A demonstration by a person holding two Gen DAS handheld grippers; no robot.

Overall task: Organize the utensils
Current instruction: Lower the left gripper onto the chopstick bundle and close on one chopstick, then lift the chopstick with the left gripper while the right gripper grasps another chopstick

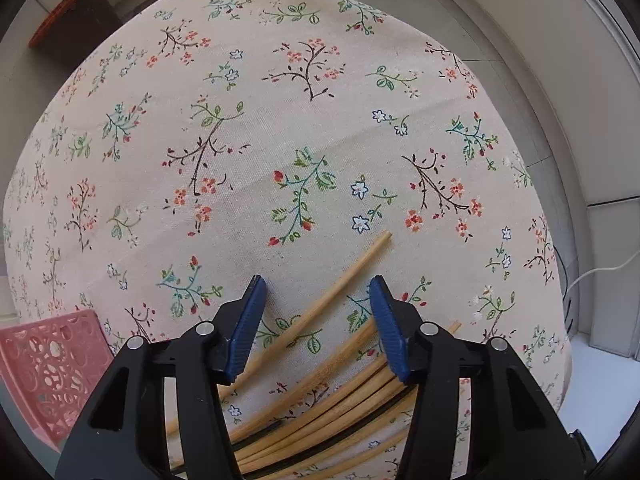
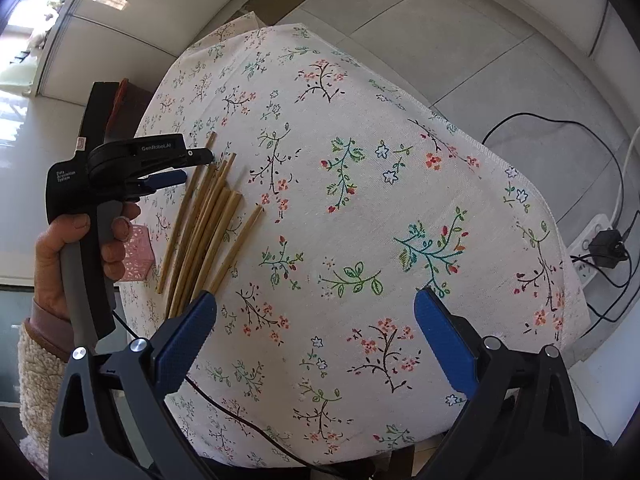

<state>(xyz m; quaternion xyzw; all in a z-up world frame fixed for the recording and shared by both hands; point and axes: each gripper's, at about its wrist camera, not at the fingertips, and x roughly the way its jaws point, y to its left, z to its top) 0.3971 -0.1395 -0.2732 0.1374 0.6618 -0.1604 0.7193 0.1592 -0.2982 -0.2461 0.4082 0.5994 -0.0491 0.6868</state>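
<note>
Several bamboo chopsticks [image 1: 340, 400] lie in a loose pile on the floral tablecloth [image 1: 280, 120]. My left gripper [image 1: 317, 280] points straight down over them. Its blue pads [image 1: 250, 320] stand apart, and one chopstick [image 1: 348, 276] runs slantwise between them without being pressed. The right wrist view shows the same pile [image 2: 208, 232] at the left, with a hand holding the left gripper [image 2: 196, 168] over its far ends. My right gripper [image 2: 317, 294] is open above bare cloth, to the right of the pile, with nothing between its fingers.
A pink perforated basket [image 1: 48, 368] stands at the table's left edge [image 2: 138, 256]. A dark box with a red rim [image 1: 72, 12] sits on the floor beyond the table. A power strip with cables [image 2: 592, 248] lies on the floor at the right.
</note>
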